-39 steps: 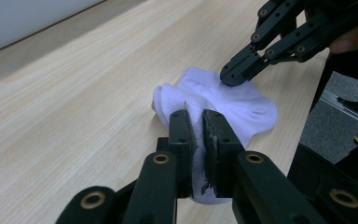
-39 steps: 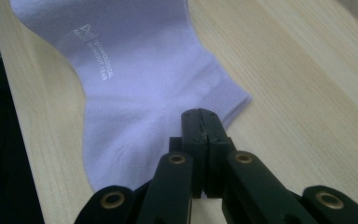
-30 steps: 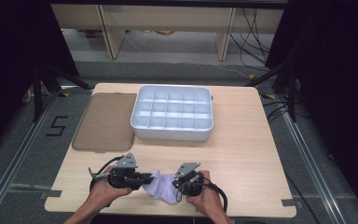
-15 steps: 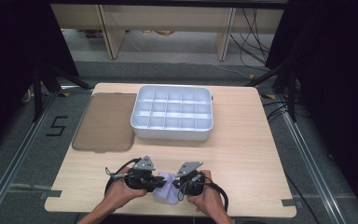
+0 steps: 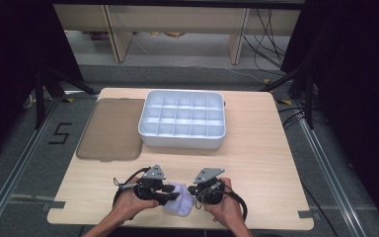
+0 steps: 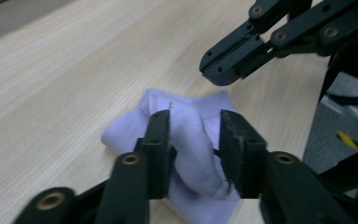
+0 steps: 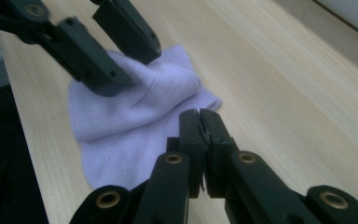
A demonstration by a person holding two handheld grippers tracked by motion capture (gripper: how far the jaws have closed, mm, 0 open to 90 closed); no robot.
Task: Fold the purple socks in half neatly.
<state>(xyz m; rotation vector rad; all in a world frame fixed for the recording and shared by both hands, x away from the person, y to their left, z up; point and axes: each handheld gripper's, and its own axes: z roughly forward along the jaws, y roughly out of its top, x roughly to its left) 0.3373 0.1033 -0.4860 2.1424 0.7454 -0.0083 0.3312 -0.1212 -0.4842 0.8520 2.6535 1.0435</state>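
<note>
Lilac cloth (image 6: 191,140) bunched between left gripper (image 6: 195,127), seemingly loose.

Two grippers (image 5: 170,191) (image 5: 193,191), lilac cloth (image 5: 180,205), compartment tray (image 5: 182,143)

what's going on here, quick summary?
A person works a pale lilac sock at the near table edge with two handheld grippers. The left gripper has just been opening its jaws, a raised fold of sock between them. The right gripper is shut beside the sock. The white divided tray is empty.
</note>
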